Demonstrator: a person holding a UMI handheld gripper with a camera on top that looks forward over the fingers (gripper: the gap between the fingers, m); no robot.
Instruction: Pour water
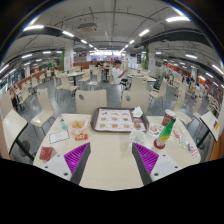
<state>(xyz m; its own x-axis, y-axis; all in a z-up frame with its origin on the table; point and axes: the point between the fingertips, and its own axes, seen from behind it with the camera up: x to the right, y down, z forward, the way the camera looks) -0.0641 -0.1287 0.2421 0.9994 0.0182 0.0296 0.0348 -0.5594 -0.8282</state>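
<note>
I look down a long pale table (108, 160) in a canteen. My gripper (111, 158) is open; its magenta pads (75, 155) stand wide apart with only bare tabletop between them. Beyond the right finger stands a green bottle (165, 133) with a red top, and a red cup (167, 118) is just behind it. A dark tray (113, 121) holding several small pale items lies straight ahead, past the fingers. A small white vessel (137, 113) stands at the tray's right end.
Left of the tray are a plate of food (78, 125), a small bowl (57, 131) and a red packet (45, 153). Pale chairs (90, 100) ring the table. More tables and a seated person (117, 72) are further back.
</note>
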